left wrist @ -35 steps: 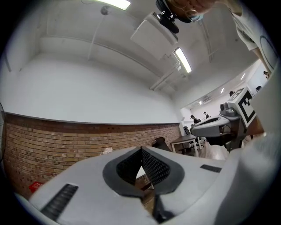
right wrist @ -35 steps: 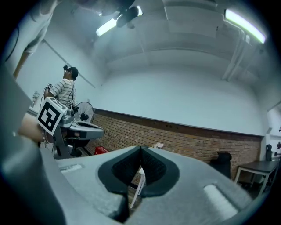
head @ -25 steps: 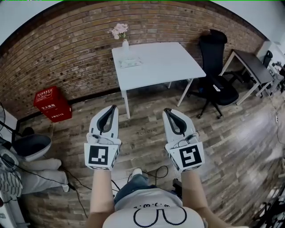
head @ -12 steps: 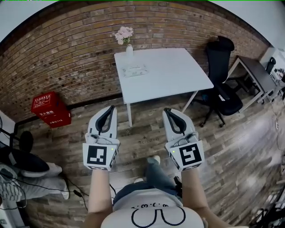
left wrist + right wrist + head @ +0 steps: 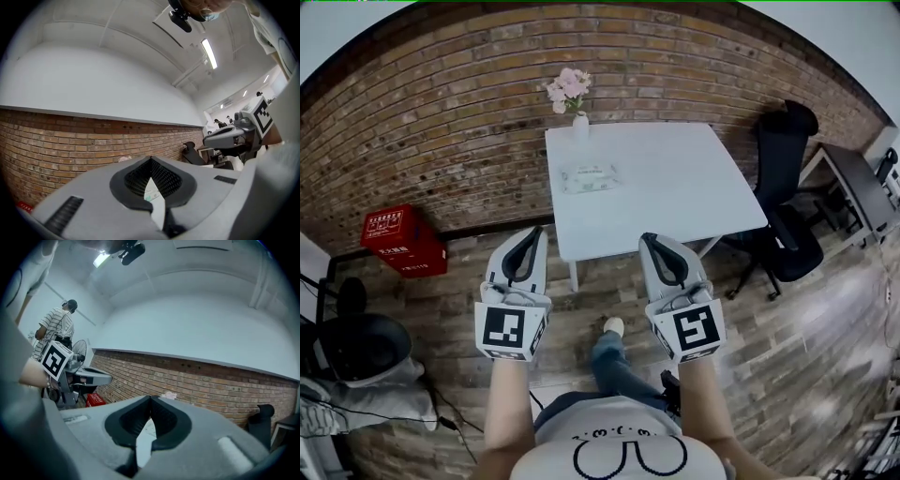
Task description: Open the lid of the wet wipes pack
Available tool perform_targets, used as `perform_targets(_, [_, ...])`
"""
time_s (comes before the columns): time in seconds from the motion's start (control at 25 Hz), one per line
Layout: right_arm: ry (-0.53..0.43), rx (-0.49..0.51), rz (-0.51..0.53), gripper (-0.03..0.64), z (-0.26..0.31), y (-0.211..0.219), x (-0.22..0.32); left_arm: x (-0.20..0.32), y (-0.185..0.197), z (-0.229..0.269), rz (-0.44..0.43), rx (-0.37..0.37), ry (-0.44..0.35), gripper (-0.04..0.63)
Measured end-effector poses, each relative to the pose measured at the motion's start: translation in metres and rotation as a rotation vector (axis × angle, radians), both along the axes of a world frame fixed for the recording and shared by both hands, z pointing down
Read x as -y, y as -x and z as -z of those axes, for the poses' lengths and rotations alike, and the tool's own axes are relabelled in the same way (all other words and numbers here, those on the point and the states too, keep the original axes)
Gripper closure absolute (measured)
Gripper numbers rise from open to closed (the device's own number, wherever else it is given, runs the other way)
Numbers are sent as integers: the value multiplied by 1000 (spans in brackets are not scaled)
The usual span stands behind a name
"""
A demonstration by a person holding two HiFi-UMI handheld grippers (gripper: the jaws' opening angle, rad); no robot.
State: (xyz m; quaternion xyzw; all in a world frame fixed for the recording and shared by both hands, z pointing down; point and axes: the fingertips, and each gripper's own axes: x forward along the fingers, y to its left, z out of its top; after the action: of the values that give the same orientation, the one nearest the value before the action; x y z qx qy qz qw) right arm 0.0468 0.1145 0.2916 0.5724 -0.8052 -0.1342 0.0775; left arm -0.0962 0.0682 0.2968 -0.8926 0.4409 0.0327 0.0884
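Surface (image 5: 675, 187) closer than 0.5 s ago, leg stepped forward | head view: pack (image 5: 589, 177) flat on surface near vase (image 5: 580, 124), well apart from left hand-held gripper (image 5: 538, 231) and right hand-held gripper (image 5: 650, 238) | left gripper view: tips together, empty; sliver of pack (image 5: 152, 196) in the gap behind the tips | right gripper view: tips together, empty; pack not made out, strip of surface (image 5: 142, 442) shows.

No word or number can be read clearly. The red crate (image 5: 403, 241) by the brick wall carries white characters, too small to make out. The wet wipes pack (image 5: 590, 177) on the worktop (image 5: 675, 187) bears faint, illegible print. The left hand-held gripper (image 5: 535, 232) and the right hand-held gripper (image 5: 652, 238) each show a black-and-white square code marker without lettering. The shirt (image 5: 623, 450) has tiny unreadable letters above a line drawing.
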Motion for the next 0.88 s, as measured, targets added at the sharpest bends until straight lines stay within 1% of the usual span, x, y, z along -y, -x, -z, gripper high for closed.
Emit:
perform_targets(0.16, [11,1,38,618,-1,-23,67,64,-24,-3,31,5,18,597])
perform_targets(0.28, [25,-1,62,618,-4,-38,116,112,-41,-7,52,23,43,597])
perform_targets(0.52, [48,-12,123,618,-7,-66,202,194,-72,-15,91,34,83,597])
perform_targets(0.68, [64,-84,162,618,-13,-73,244,236,-88,-26,114,51,118,597])
perform_targets(0.76, [76,-87,176,618,-22,-76,263,251,-93,-32,117,52,129,597])
perform_targets(0.88, [127,-73,190,618,-35,-78,286,268,-97,-40,108,43,146,597])
